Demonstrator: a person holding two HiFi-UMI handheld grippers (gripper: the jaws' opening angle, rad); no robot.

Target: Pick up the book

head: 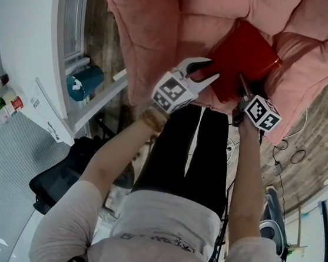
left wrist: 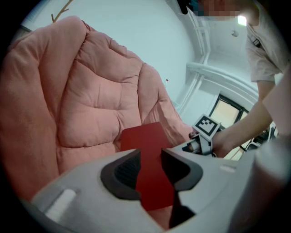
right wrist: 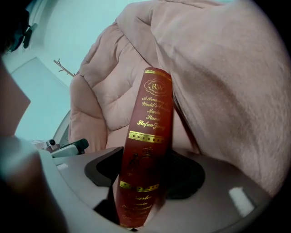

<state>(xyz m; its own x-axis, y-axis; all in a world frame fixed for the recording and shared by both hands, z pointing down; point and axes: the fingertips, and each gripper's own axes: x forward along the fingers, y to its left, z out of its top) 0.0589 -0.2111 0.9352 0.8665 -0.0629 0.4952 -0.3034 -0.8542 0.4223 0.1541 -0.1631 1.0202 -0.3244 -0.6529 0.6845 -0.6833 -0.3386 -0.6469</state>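
A red hardback book [head: 244, 54] lies tilted on the seat of a pink padded chair [head: 160, 20]. My left gripper [head: 202, 70] is at the book's near left corner. In the left gripper view the red cover [left wrist: 148, 136] fills the gap between the pads of that gripper [left wrist: 151, 157], which is shut on it. My right gripper [head: 242, 86] is at the book's near right edge. In the right gripper view the gold-lettered spine [right wrist: 152, 118] stands between the jaws of the right gripper [right wrist: 146, 168], with both pads against it. The right gripper's marker cube [left wrist: 207, 126] shows beyond the book.
The chair's thick pink cushions [right wrist: 218, 82] rise behind and to the right of the book. A white shelf unit [head: 27, 33] with small items and a teal object [head: 84, 82] stand at the left. Cables [head: 292, 152] lie on the wooden floor at the right, and a black bag [head: 58, 174] sits at the lower left.
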